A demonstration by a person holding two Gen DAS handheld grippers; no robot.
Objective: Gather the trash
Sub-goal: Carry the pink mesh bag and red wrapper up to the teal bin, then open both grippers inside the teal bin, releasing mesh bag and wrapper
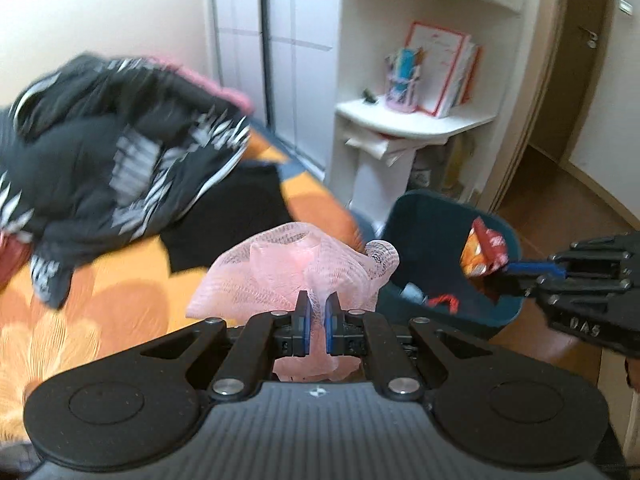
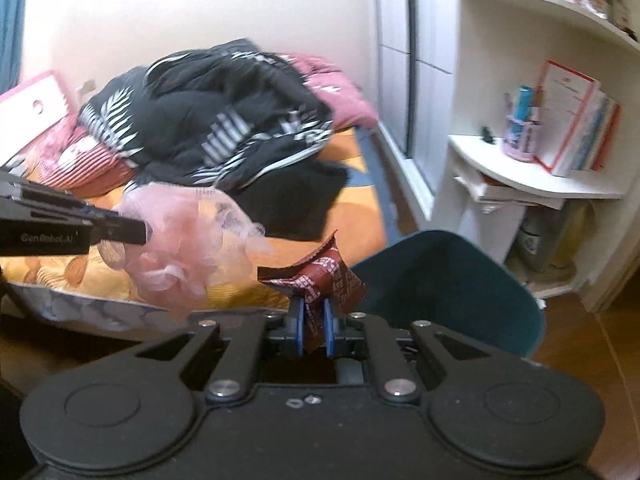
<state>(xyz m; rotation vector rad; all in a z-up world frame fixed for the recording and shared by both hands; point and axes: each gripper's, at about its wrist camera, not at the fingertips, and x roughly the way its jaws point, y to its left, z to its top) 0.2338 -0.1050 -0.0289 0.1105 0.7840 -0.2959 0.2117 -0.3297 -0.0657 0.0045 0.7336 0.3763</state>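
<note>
Beside the bed, we carry two finds toward the dark teal plastic bin.
Left gripper clamps a pink mesh net, right gripper a crumpled maroon foil wrapper; neither dropped yet.

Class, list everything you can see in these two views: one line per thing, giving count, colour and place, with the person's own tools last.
Mesh sponge: one, pink, held in left tool.
Wrapper: one, dark red, held in right tool.
Bin: one, dark teal, on the floor by the shelves; some trash inside.
Bedding pile: one, black and white, on the bed.
Bed sheet: one, orange.
Shelves: one unit, white, by the wall.
Pencil cup: one, pink, on a shelf.
Left tool: one, black, shut.
Right tool: one, black, shut.
</note>
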